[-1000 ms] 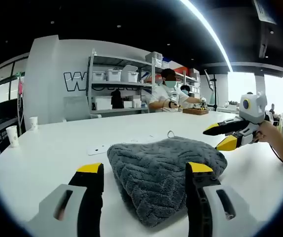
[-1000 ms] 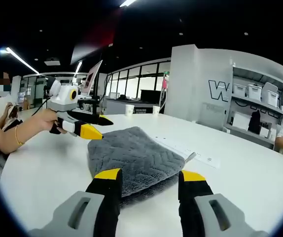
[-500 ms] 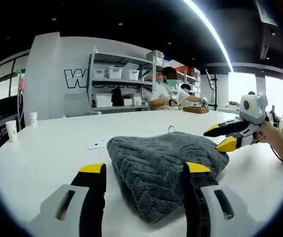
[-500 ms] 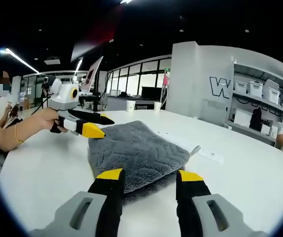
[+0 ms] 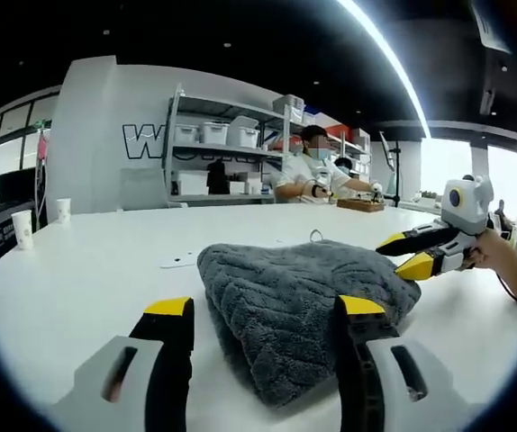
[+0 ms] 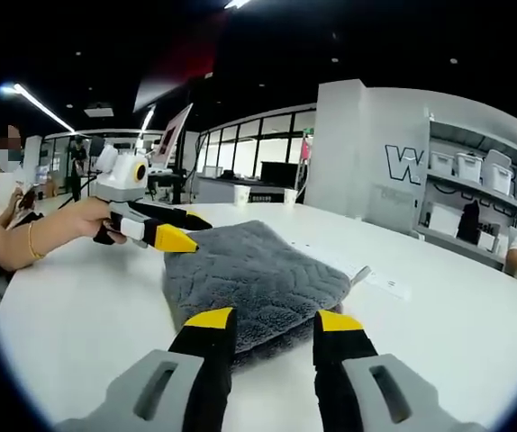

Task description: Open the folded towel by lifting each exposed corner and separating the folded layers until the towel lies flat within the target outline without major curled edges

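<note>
A grey folded towel [image 5: 303,301] with a zigzag weave lies on the white table [image 5: 78,288]. My left gripper [image 5: 265,310] is open, its yellow-tipped jaws standing either side of the towel's near corner. The right gripper [image 5: 403,254], held by a hand, sits at the towel's right edge. In the right gripper view the same towel [image 6: 254,279] lies ahead, and my right gripper [image 6: 273,319] is open with the towel's near edge between its jaws. The left gripper [image 6: 191,232] rests at the towel's far left corner, jaws apart.
Two paper cups [image 5: 22,229] stand near the table's left edge. A white strip [image 5: 179,262] lies on the table behind the towel. Seated people [image 5: 308,171] and a shelf of bins [image 5: 222,139] are beyond the far side. A person's arm [image 6: 24,238] reaches in from the left.
Both views have dropped slightly and come closer to the towel. My right gripper's jaws have narrowed a little. The towel has not moved.
</note>
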Demonstrator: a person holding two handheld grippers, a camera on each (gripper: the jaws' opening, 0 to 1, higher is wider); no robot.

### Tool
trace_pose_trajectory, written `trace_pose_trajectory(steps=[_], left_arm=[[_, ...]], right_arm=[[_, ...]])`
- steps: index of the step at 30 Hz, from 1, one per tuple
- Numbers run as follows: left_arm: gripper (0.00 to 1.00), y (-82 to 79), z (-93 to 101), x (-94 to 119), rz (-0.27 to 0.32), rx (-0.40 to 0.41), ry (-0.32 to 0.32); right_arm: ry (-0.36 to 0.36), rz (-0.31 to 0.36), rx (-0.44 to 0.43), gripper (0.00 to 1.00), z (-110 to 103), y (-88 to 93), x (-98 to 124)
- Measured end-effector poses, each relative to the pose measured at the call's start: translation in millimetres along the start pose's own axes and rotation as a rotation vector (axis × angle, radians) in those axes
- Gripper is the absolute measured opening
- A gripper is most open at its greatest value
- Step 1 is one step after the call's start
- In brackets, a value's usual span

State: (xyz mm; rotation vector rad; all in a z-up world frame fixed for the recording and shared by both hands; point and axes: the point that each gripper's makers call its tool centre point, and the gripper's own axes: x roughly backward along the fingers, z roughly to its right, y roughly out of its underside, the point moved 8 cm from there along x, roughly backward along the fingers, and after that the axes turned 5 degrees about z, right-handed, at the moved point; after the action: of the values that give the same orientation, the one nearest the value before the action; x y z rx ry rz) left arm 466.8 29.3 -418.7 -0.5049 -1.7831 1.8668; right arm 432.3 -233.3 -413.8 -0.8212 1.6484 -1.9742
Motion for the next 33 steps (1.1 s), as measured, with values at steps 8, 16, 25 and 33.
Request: trace_pose_trajectory(steps=[8,16,25,33], left_arm=[[0.62,1.4,-0.9,-0.7,0.001,0.011,0.0],[0.6,2.5,-2.0,0.1,0.006,0.034,0.005],[0.59,3.4,-3.2,-0.2,0.014,0.035,0.002],[0.51,5.1,-0.3,-3.0,0.025,0.041,0.025]], right_arm=[[-0.002,-0.007,-0.004,0.29,-1.1,2.6,-0.1],[-0.007,-0.008,-0.007,0.26,-2.0,4.9,-1.2],[-0.019,0.004,0.025,0.21,-2.2,6.8,-3.4],[-0.02,0.004,0.018,0.2,-2.5,8.1,-4.0]])
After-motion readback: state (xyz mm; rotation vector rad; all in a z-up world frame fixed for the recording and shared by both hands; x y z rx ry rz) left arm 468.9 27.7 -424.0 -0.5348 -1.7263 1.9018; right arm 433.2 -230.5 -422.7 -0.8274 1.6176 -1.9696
